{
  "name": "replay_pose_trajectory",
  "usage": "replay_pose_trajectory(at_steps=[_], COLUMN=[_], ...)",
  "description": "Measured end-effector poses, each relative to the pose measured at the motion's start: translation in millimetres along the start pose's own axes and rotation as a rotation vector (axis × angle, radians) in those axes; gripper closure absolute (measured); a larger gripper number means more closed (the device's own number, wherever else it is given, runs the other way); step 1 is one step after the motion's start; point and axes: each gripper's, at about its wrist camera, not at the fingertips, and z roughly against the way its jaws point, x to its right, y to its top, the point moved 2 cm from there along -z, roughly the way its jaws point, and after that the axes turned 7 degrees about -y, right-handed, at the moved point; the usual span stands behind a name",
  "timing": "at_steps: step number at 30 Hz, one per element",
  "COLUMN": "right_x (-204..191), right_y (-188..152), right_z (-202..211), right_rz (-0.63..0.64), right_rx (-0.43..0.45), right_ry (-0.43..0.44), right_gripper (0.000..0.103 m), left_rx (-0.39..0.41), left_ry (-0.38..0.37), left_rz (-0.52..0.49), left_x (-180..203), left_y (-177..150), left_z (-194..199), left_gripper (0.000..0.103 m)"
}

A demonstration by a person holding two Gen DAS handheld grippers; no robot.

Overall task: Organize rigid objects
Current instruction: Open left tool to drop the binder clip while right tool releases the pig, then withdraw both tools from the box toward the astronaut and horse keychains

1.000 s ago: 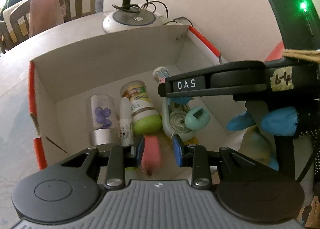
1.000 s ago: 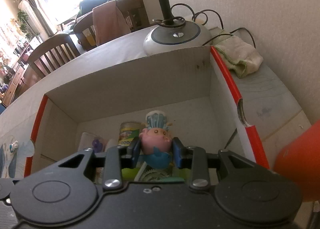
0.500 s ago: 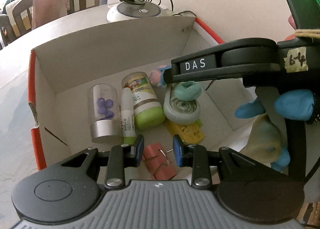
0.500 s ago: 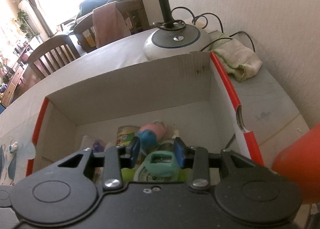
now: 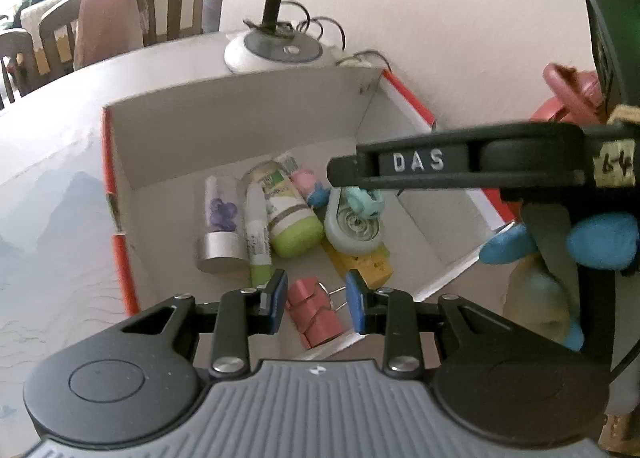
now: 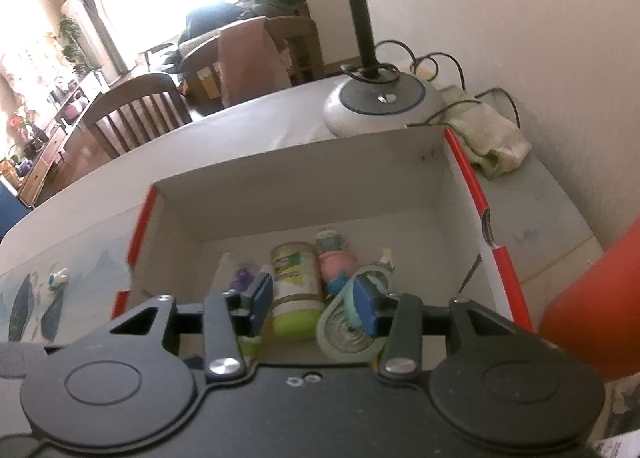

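Observation:
An open cardboard box (image 5: pixel 240 126) with red outer sides holds several items. Among them are a bead vial (image 5: pixel 220 218), a glue stick (image 5: pixel 258 238), a green-capped bottle (image 5: pixel 292 214), a tape dispenser (image 5: pixel 354 222) and a yellow piece (image 5: pixel 368 262). A pink toy figure (image 6: pixel 338 264) lies on the floor beside the bottle. A pink binder clip (image 5: pixel 314 318) rests at the near wall. My left gripper (image 5: pixel 316 298) hovers above the clip, open by a narrow gap and gripping nothing. My right gripper (image 6: pixel 312 300) hangs over the box's middle, its jaws opening and empty.
A lamp base (image 6: pixel 380 102) with cables stands behind the box, and a folded cloth (image 6: pixel 488 138) lies by the wall. An orange-red object (image 6: pixel 592 298) rises at the right. Wooden chairs (image 6: pixel 136 114) stand beyond the table. A gloved hand (image 5: pixel 600 238) holds the right gripper.
The pink toy has left the right gripper and now lies in the box; the pink clip dropped from the left gripper onto the floor. Both grippers rose, and the right jaws widened.

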Motion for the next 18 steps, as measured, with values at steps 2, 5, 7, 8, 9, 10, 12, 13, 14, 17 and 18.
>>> replay_pose_trajectory(at_steps=[2, 5, 7, 8, 9, 10, 12, 13, 14, 17, 18], right_x=[-6, -17, -26, -30, -36, -41, -51, -56, -61, -79, -85], right_y=[-1, -4, -6, -8, -9, -10, -13, -15, -17, -23, -25], right_z=[8, 20, 28, 32, 36, 40, 47, 51, 55, 68, 71], right_rz=[0.004, 0.013, 0.019, 0.022, 0.027, 0.03, 0.036, 0.038, 0.04, 0.051, 0.061], right_rx=[0.007, 0.02, 0.032, 0.036, 0.042, 0.048, 0.058, 0.062, 0.067, 0.086, 0.092], right_ry=[0.009, 0.019, 0.027, 0.03, 0.035, 0.04, 0.052, 0.059, 0.068, 0.097, 0.105], right_gripper=[0.055, 0.046, 0.043, 0.042, 0.04, 0.04, 0.038, 0.038, 0.035, 0.03, 0.03], left_rx=[0.019, 0.048, 0.056, 0.063, 0.071, 0.08, 0.099, 0.106, 0.114, 0.135, 0.138], left_ry=[-0.003, -0.001, 0.004, -0.001, -0.005, -0.003, -0.003, -0.002, -0.001, 0.012, 0.015], left_rz=[-0.003, -0.006, 0.001, 0.005, 0.008, 0.01, 0.009, 0.007, 0.005, 0.0, 0.009], left_x=[-2, -5, -9, -11, -13, -16, -21, -24, -26, -35, -39], left_y=[-1, -4, -4, -6, -8, -9, -14, -16, -18, -26, -29], left_z=[9, 25, 33, 38, 45, 50, 64, 70, 78, 97, 103], left_gripper=[0.072, 0.072, 0.072, 0.072, 0.072, 0.072, 0.072, 0.072, 0.072, 0.072, 0.072])
